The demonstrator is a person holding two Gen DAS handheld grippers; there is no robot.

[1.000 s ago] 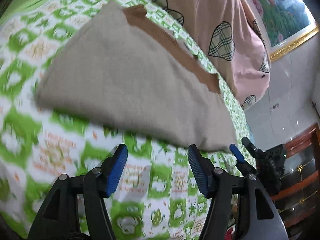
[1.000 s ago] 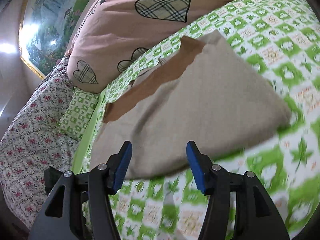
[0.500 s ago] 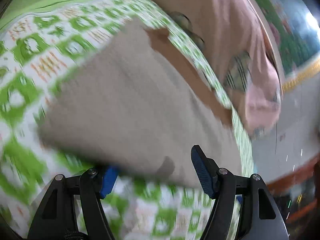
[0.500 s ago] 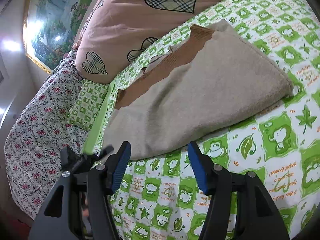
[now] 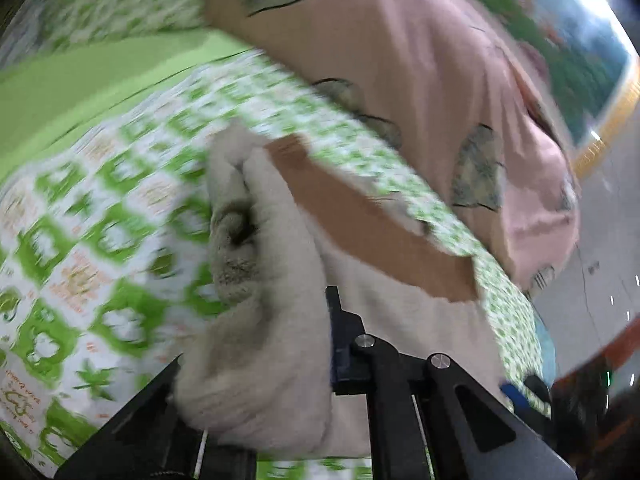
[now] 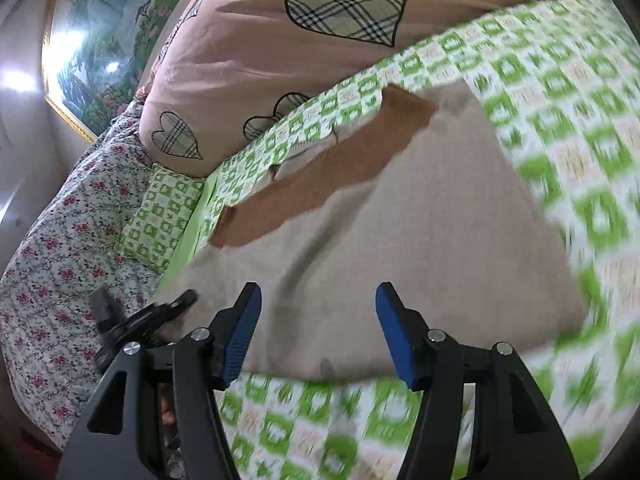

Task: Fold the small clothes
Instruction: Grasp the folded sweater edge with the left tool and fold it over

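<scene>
on checked green sheet (image 6: 560,92) | fuzzy beige garment (image 6: 420,240) bunched | left tool (image 5: 320,344) clamped

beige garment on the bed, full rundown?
The beige garment looks like soft, fuzzy knit with a brown ribbed band along its far edge. It lies on the green checked sheet. The left gripper is shut on its near edge, bunching and lifting it. The right gripper is open over its near edge, pads not pressing.

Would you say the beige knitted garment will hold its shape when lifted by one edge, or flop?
Probably flop: where the left gripper pinches the beige garment, the cloth bunches and droops in soft folds. It looks light, since one pinched edge lifts easily. Its fuzzy knit likely grips the pads rather than slipping.
</scene>
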